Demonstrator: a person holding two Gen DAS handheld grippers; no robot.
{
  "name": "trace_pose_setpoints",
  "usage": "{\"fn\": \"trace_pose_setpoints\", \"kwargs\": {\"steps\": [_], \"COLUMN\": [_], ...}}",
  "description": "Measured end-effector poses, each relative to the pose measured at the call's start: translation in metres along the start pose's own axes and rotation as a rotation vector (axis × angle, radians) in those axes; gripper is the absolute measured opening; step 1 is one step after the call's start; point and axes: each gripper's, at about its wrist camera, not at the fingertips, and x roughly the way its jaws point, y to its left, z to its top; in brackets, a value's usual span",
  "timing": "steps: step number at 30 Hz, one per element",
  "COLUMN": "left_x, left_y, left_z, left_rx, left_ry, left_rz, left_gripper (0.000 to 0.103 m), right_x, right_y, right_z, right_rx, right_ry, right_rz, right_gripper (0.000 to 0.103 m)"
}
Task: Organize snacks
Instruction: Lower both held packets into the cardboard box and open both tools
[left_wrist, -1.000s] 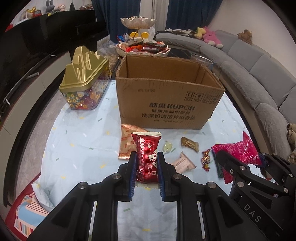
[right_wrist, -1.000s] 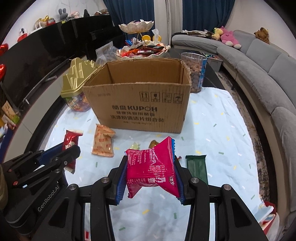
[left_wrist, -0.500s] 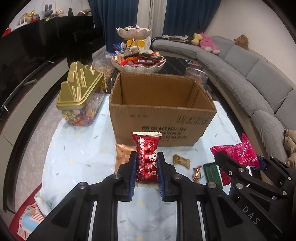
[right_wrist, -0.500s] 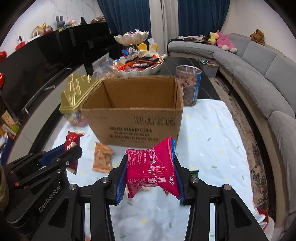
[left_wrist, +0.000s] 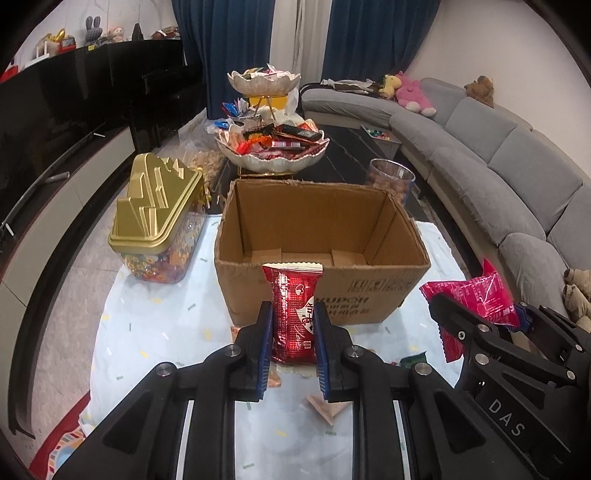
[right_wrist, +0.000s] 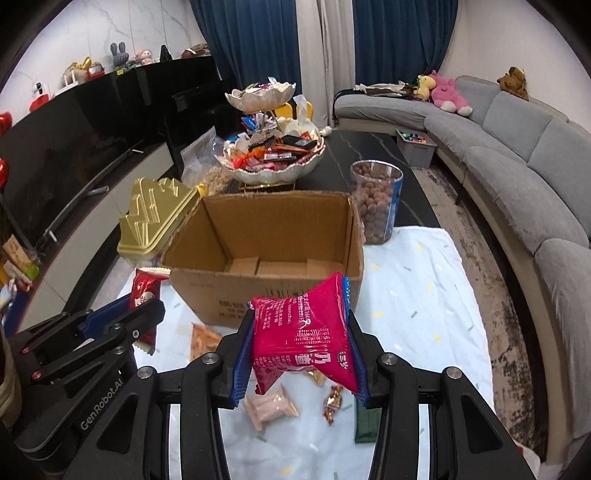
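Observation:
An open brown cardboard box (left_wrist: 325, 295) (right_wrist: 266, 291) stands on a pale cloth, and nothing shows inside it. My left gripper (left_wrist: 293, 325) is shut on a dark red snack packet (left_wrist: 293, 314), held upright just before the box's near wall. My right gripper (right_wrist: 301, 343) is shut on a puffy pink snack bag (right_wrist: 303, 339), also raised in front of the box. Each gripper shows at the edge of the other's view: the pink snack bag (left_wrist: 476, 299) at the right, the red packet (right_wrist: 147, 291) at the left.
Loose snacks lie on the cloth (right_wrist: 413, 306): an orange packet (right_wrist: 203, 338), a pink wrapped one (right_wrist: 271, 404), a small candy (right_wrist: 332, 400), a green bar (right_wrist: 364, 424). A gold-lidded candy jar (left_wrist: 159, 225) stands left of the box, a nut jar (right_wrist: 376, 201) and tiered snack dish (left_wrist: 273, 147) behind it.
Both grippers have risen and moved toward the box with their packets held. The box's inside floor now shows, and the loose snacks on the cloth have dropped low in view.

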Motion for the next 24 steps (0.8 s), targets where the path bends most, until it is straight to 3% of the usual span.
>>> {"fn": "trace_pose_setpoints", "kwargs": {"steps": [24], "left_x": [0.035], "left_y": [0.006], "left_z": [0.049], "left_rx": [-0.003], "left_ry": [0.002], "left_rz": [-0.009], "left_gripper": [0.021], "right_x": [0.031], "right_y": [-0.008], "right_z": [0.056], "right_rx": [0.01], "right_ry": [-0.029], "right_rz": [0.003], "right_gripper": [0.045]}}
